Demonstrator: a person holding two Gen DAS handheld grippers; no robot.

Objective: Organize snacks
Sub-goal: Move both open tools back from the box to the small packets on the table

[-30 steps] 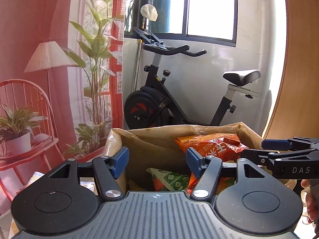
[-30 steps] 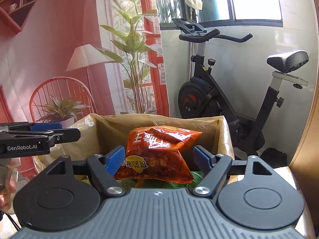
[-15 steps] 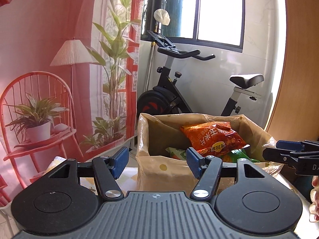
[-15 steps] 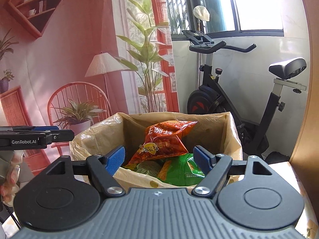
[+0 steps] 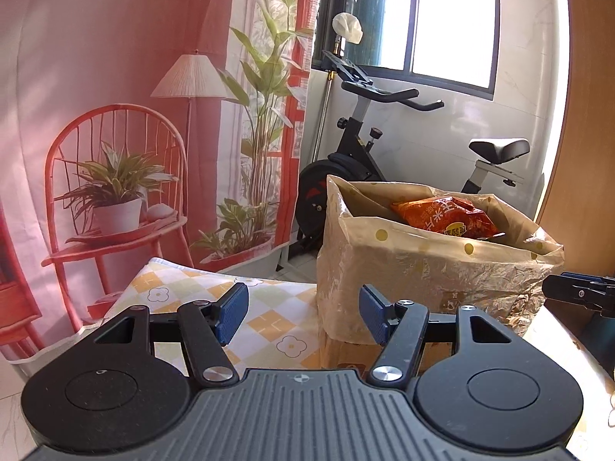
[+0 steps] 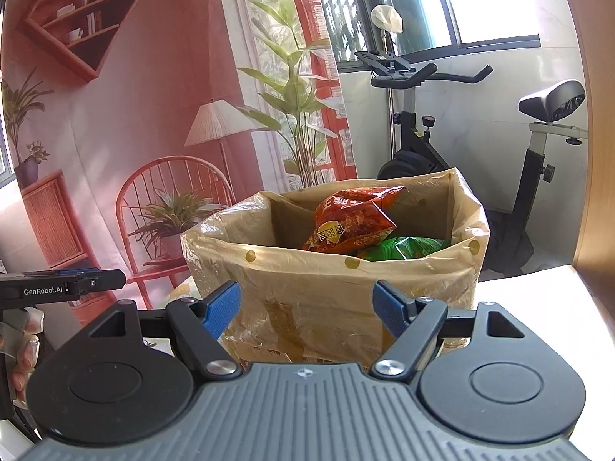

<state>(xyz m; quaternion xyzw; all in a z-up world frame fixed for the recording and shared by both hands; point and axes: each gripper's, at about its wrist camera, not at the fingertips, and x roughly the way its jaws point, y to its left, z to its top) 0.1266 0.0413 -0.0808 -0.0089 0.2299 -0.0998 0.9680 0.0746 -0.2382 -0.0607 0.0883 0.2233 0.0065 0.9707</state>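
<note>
Left gripper (image 5: 303, 315), black w/ blue pads: jaws stand wide, nothing between them. Right gripper (image 6: 307, 307), same build: jaws also wide and empty. Neither touches anything.

Landmark = the brown cardboard box lined w/ a translucent tan plastic bag w/ yellow dots (image 6: 338, 280).

- Left gripper sits in front of the box's left corner, apart from it; its right pad overlaps the box wall in the left wrist view only. The box shows there too (image 5: 423, 269).
- Right gripper sits straight in front of the box, pads framing its front wall, not in contact.
- Inside the box: crinkled orange-red snack packet w/ a yellow label (image 6: 349, 219) on top, tilted, leaning toward the back-left. Also seen from the left (image 5: 446, 217).
- Under and to the right of it: shiny green snack packet (image 6: 403, 247), mostly hidden by the bag's rim.
- Bag rim folds out over the box's edges, crumpled on the right side.
- Box stands on a table; left of the box lies a cloth w/ yellow-and-white checks and flower print (image 5: 215, 288).
- Behind the box: black exercise bike (image 6: 442, 115). Left of the box: pink printed backdrop showing a chair, lamp, plants (image 6: 134, 134).
- Far left of the box, a hand (image 6: 23, 345) holds the left gripper's handle.
</note>
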